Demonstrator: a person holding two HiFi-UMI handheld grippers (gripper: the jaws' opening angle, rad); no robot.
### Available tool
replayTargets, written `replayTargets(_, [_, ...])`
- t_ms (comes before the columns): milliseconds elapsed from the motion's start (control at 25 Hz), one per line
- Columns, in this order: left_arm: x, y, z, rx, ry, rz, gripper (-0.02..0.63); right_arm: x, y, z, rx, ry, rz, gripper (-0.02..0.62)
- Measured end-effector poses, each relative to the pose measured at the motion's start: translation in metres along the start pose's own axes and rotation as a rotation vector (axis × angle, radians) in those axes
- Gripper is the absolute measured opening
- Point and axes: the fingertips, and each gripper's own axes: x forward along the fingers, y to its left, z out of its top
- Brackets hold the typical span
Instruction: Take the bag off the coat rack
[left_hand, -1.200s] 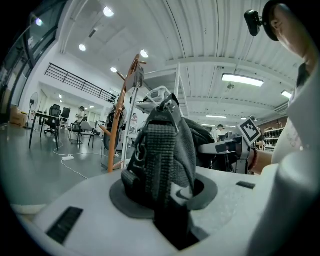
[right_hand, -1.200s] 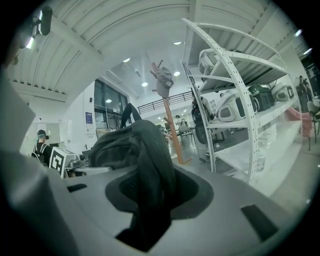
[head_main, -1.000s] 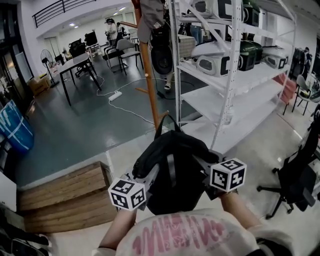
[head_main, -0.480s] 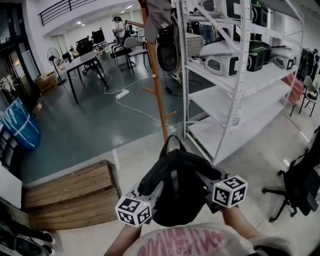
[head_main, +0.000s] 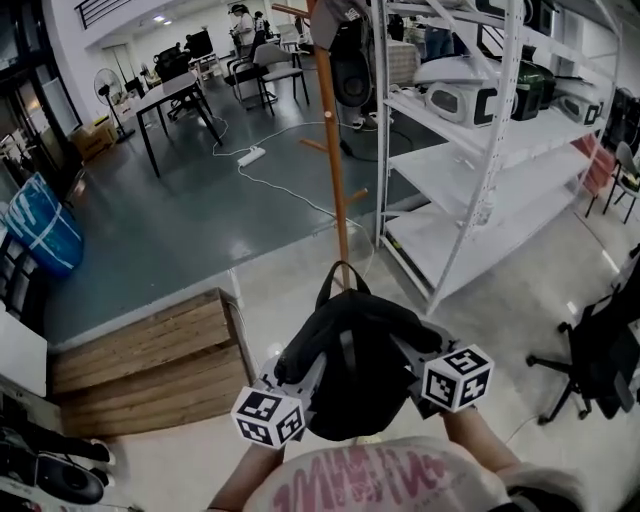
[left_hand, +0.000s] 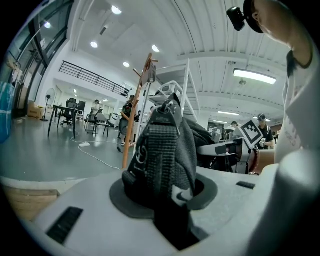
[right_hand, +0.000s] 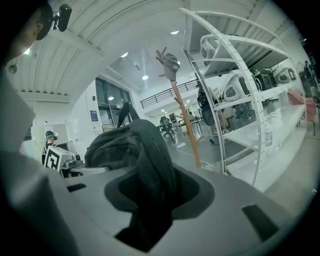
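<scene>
**Backpack brought clear of the coat rack and held in both tongs**

Head view: against the earlier frames, the black backpack (head_main: 345, 370) has been drawn further from the wooden coat rack (head_main: 333, 150) and lowered. It is now held close to the person's chest above the pale floor (head_main: 300, 300), so the lifting-off can be judged done and only the setting-down remains. The left tongs (head_main: 305, 372) and right tongs (head_main: 405, 352) are seen at either flank of it.

Left gripper view: the jaws are kept narrowly apart, and a ribbed webbing strap (left_hand: 162, 155) of the backpack is pinched between them. The rack is seen well behind.

Right gripper view: the jaws are likewise nearly closed, and a fold of dark padded fabric (right_hand: 150, 170) of the backpack is gripped between them.
</scene>
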Motion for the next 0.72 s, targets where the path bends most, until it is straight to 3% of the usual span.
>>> replayTargets(320, [-0.056,0.001,0.012,0.047,-0.007,0.002,0.115,-0.014,0.056,-0.002,0.003,-0.015,0.007,0.133])
replayTargets(720, [-0.095,-0.007,0.004,0.043,-0.029,0.001,0.116,-0.032,0.09,-0.012,-0.032,-0.013,-0.01,0.133])
